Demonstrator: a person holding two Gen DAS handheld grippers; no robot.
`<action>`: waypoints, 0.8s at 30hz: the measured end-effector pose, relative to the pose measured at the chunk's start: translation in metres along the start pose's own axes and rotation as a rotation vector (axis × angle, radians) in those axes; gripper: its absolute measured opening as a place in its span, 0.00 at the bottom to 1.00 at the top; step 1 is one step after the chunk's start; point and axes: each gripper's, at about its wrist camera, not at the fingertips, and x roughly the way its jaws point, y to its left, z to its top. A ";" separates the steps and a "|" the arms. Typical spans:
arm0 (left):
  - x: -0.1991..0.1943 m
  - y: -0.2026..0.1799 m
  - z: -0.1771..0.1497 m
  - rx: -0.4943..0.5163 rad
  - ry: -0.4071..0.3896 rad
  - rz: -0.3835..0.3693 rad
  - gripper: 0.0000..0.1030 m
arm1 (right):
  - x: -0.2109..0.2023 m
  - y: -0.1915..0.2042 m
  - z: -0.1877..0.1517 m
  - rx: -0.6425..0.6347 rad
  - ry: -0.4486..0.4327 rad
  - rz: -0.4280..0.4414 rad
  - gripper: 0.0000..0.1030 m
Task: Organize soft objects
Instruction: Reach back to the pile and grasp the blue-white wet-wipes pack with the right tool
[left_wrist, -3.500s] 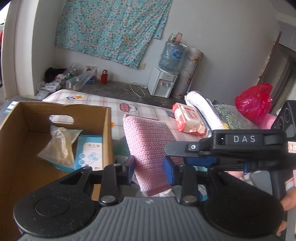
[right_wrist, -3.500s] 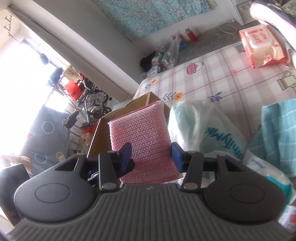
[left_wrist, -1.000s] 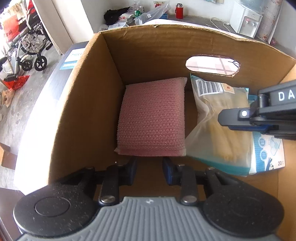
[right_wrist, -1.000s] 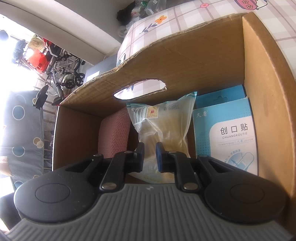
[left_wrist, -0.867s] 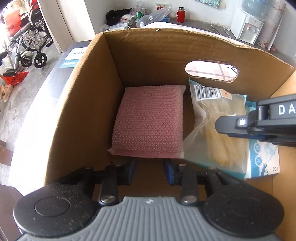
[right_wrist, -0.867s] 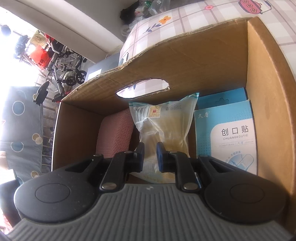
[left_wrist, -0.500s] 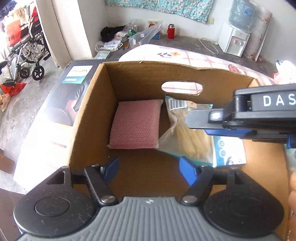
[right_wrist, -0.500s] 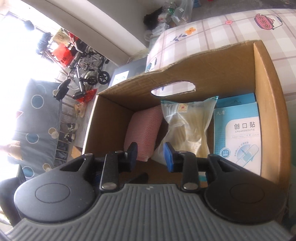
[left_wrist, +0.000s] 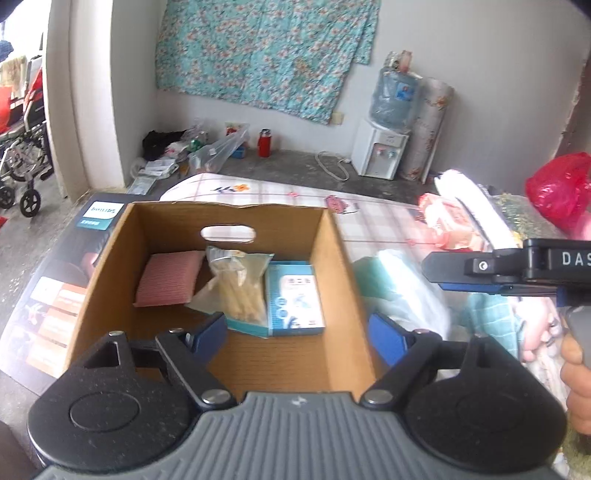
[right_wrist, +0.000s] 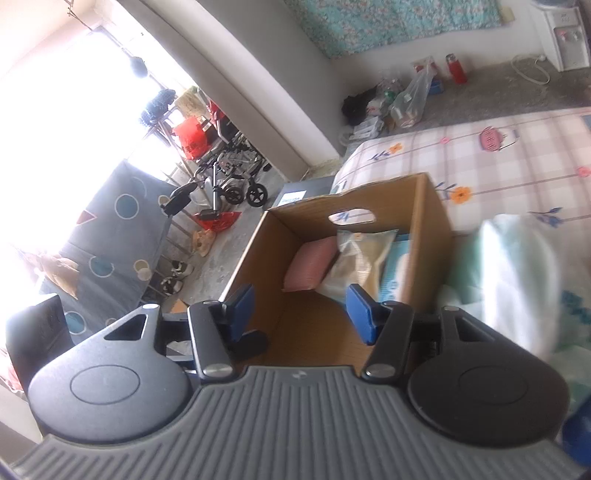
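Grippers: left gripper (left_wrist: 295, 334) and right gripper (right_wrist: 299, 308) both gaped empty above cardboard box (left_wrist: 334, 266)
Pink sponge (left_wrist: 168, 282): lay boxed; next soft item wanted a centred pinch

The box (left_wrist: 334, 280) is brown, the sponge (left_wrist: 168, 282) pink, the packet (left_wrist: 295, 301) light blue, the bedsheet (right_wrist: 517, 162) checked with flowers.

Bare near half of cardboard box (left_wrist: 334, 266), pink pad (left_wrist: 168, 282), bag (left_wrist: 236, 288), blue packet (left_wrist: 295, 302) behind
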 end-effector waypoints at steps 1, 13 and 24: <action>-0.004 -0.011 -0.005 0.011 -0.014 -0.025 0.83 | -0.020 -0.008 -0.005 -0.006 -0.016 -0.024 0.54; 0.010 -0.134 -0.066 0.104 -0.053 -0.230 0.83 | -0.202 -0.127 -0.089 0.139 -0.193 -0.269 0.60; 0.040 -0.211 -0.128 0.191 -0.015 -0.272 0.75 | -0.222 -0.185 -0.129 0.282 -0.183 -0.204 0.60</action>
